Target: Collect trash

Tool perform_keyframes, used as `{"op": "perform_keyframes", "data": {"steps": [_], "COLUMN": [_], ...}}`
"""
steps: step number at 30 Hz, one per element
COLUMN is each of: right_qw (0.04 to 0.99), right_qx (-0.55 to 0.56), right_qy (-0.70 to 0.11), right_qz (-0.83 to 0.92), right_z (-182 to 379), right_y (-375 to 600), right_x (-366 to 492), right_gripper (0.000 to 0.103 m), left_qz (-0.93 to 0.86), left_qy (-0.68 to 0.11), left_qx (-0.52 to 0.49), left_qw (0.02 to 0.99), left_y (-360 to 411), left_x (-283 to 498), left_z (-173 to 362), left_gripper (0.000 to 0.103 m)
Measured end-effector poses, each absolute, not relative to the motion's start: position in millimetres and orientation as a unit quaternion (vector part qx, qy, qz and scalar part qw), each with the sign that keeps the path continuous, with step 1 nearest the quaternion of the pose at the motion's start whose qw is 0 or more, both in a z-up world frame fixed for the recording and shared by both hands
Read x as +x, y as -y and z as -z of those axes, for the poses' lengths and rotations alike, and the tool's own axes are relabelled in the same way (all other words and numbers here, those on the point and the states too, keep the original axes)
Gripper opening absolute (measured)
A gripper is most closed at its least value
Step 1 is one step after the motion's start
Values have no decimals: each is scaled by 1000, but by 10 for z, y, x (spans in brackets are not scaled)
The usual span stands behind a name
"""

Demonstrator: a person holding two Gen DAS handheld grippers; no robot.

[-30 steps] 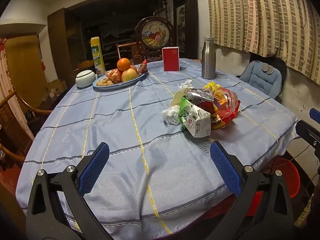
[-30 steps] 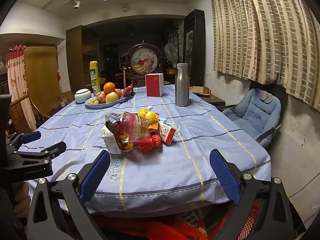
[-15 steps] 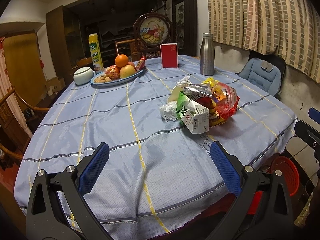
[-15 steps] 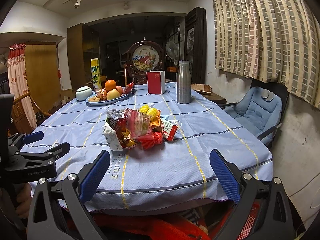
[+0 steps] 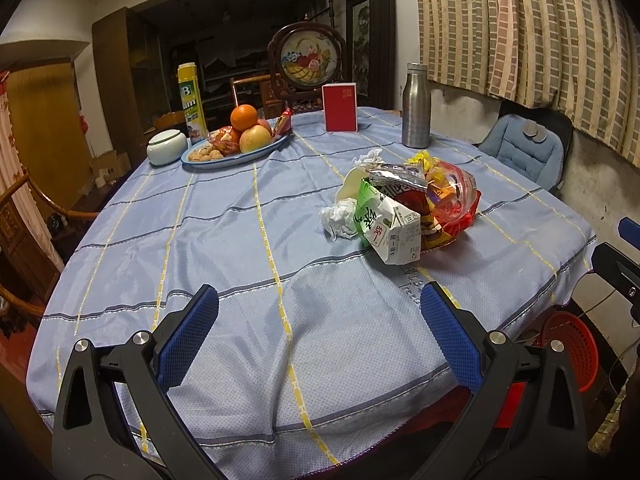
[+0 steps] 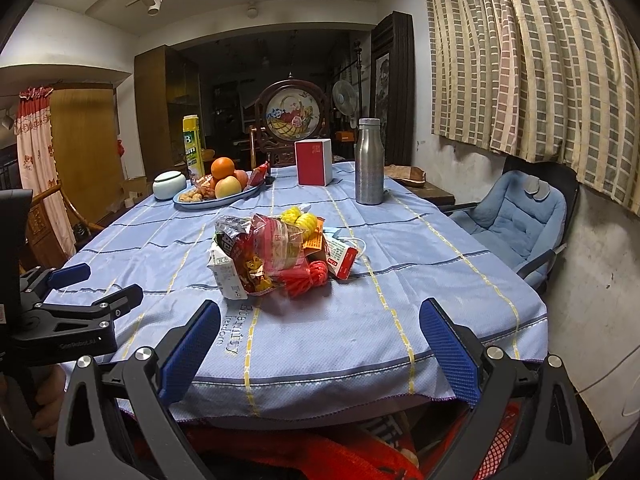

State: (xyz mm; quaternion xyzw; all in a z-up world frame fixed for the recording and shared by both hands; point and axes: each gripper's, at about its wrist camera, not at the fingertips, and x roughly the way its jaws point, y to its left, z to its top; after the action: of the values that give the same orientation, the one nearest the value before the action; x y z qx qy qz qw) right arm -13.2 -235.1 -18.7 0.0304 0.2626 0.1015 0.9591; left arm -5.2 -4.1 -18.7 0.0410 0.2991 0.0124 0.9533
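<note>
A pile of trash [image 5: 404, 208] lies on the blue tablecloth [image 5: 224, 240]: a green-and-white milk carton [image 5: 390, 228], crumpled white tissue [image 5: 340, 218], snack wrappers and a red plastic bag [image 5: 454, 196]. The pile also shows in the right wrist view [image 6: 280, 254], with a red string bundle [image 6: 306, 280] and a small red-and-white carton [image 6: 342, 258]. My left gripper [image 5: 318, 336] is open and empty, over the table's near edge, short of the pile. My right gripper [image 6: 320, 346] is open and empty, at the table edge below the pile. The left gripper also shows in the right wrist view [image 6: 84, 292].
A fruit plate [image 5: 236, 148], white jar [image 5: 167, 147], yellow can [image 5: 192, 100], red box [image 5: 340, 106] and steel bottle [image 5: 416, 106] stand at the far side. A red basket [image 5: 572, 344] sits on the floor at right. A blue padded chair [image 6: 516, 220] stands by the curtain.
Both grippers have drifted slightly; the views have shifted a little relative to the table. Both stay open and empty. The trash pile has not moved.
</note>
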Motion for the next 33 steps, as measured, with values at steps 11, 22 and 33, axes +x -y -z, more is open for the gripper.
{"op": "perform_keyframes", "data": {"steps": [11, 22, 33], "right_qw": [959, 959, 957], "right_qx": [31, 30, 31], "right_qy": [-263, -263, -268], "right_qz": [-101, -101, -104], "right_z": [196, 198, 244], "right_y": [2347, 2343, 2310], "right_x": [-135, -129, -163], "right_gripper": [97, 97, 97], "left_qz": [-13, -14, -14], "left_qy": [-300, -302, -306], "left_qx": [41, 38, 36], "left_qw": [953, 952, 951], "left_y": [30, 19, -4], "left_x": [-47, -52, -44], "left_z": [207, 230, 275], "left_gripper": [96, 96, 96]}}
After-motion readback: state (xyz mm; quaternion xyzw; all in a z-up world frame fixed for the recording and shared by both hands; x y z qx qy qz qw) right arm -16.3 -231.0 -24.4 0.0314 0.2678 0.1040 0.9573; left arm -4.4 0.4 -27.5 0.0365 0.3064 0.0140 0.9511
